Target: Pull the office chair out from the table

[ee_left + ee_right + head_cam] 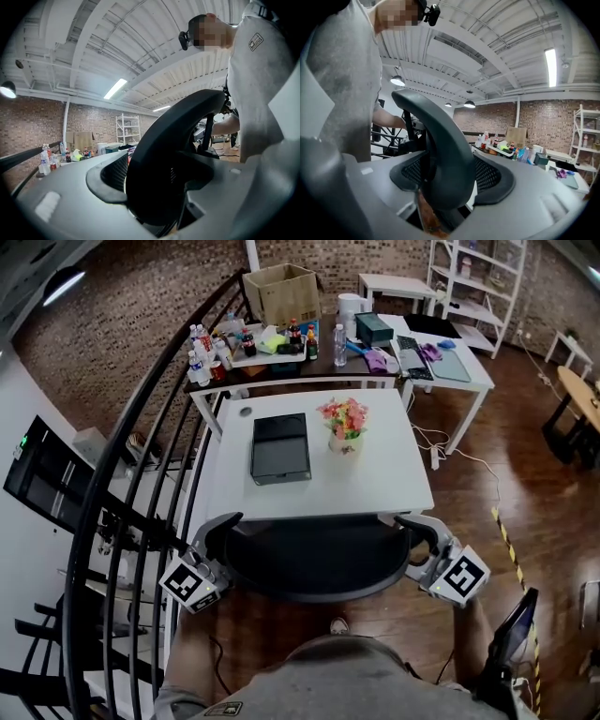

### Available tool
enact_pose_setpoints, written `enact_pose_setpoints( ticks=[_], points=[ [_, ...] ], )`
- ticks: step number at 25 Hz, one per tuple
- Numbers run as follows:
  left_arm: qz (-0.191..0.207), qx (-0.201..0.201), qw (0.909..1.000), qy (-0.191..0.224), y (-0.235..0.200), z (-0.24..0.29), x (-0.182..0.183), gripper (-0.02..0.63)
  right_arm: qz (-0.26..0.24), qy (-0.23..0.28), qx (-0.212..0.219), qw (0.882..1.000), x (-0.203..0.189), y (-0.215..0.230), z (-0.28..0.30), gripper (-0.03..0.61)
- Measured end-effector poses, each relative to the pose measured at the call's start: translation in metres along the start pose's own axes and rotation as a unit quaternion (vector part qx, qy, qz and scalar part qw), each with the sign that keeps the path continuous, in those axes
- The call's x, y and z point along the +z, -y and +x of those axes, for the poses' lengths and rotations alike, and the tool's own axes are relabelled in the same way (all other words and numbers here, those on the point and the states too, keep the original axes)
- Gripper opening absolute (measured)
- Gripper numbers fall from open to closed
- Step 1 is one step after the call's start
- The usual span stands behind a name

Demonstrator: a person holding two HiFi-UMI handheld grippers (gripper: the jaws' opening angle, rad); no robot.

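Your left gripper (217, 538) and right gripper (424, 540) both stand released, jaws wide. Each has one end of the office chair's (314, 568) curved black back between them, not pinched. The chair sits at lower centre of the head view, its back just beside the near edge of the white table (394, 479).

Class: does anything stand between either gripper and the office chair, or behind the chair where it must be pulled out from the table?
Nothing separates them: the office chair has its back edge between the open jaws of the left gripper and the right gripper. Behind it, only the person's shoe shows on the floor.
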State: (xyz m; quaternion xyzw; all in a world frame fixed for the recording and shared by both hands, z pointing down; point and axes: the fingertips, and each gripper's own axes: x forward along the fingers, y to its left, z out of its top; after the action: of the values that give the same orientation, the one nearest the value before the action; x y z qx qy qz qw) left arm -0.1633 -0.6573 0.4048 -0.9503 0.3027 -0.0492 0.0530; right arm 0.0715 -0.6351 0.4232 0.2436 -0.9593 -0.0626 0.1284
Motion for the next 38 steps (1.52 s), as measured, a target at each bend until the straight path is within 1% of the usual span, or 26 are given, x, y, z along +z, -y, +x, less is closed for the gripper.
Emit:
enact_pose_setpoints(
  ticks=[2, 5, 8, 11, 14, 18, 22, 26, 29, 31, 36, 38],
  points=[
    [0.005, -0.022, 0.9998, -0.003, 0.003, 0.007, 0.000, 0.287, -0.003, 0.001, 0.019, 1.000, -0.001, 0.000, 0.008, 0.284],
    [0.007, -0.054, 0.9985, -0.001, 0.010, 0.017, 0.004, 0.287, -0.009, 0.002, 0.035, 0.999, 0.001, -0.002, 0.020, 0.281],
    [0.004, -0.072, 0.9974, -0.008, 0.014, 0.021, 0.002, 0.285, -0.015, 0.002, 0.035, 0.999, 0.002, -0.002, 0.024, 0.218],
    [0.005, -0.087, 0.9962, -0.001, 0.017, 0.021, 0.005, 0.275, -0.021, -0.007, 0.037, 0.999, 0.003, -0.003, 0.024, 0.206],
    [0.010, -0.102, 0.9947, -0.008, 0.021, 0.020, 0.007, 0.261, -0.036, -0.023, 0.044, 0.998, 0.004, -0.007, 0.024, 0.192],
    [0.015, -0.108, 0.9938, -0.023, 0.023, 0.016, 0.003, 0.253, -0.050, -0.040, 0.049, 0.997, 0.004, -0.012, 0.026, 0.176],
    [0.017, -0.111, 0.9933, -0.026, 0.029, 0.013, 0.003, 0.253, -0.050, -0.054, 0.048, 0.996, 0.003, -0.018, 0.025, 0.175],
    [0.021, -0.109, 0.9929, -0.042, 0.034, 0.011, -0.002, 0.256, -0.055, -0.063, 0.044, 0.996, 0.000, -0.024, 0.022, 0.176],
    [0.028, -0.114, 0.9923, -0.040, 0.039, 0.006, -0.006, 0.258, -0.055, -0.065, 0.043, 0.995, 0.000, -0.031, 0.020, 0.176],
    [0.025, -0.113, 0.9925, -0.041, 0.045, 0.001, -0.006, 0.256, -0.056, -0.064, 0.044, 0.995, 0.002, -0.038, 0.017, 0.176],
    [0.023, -0.109, 0.9931, -0.037, 0.063, -0.018, 0.006, 0.258, -0.061, -0.061, 0.049, 0.995, 0.010, -0.064, 0.007, 0.170],
    [0.024, -0.108, 0.9932, -0.035, 0.072, -0.025, 0.007, 0.258, -0.060, -0.061, 0.045, 0.995, 0.010, -0.073, 0.002, 0.172]
  ],
)
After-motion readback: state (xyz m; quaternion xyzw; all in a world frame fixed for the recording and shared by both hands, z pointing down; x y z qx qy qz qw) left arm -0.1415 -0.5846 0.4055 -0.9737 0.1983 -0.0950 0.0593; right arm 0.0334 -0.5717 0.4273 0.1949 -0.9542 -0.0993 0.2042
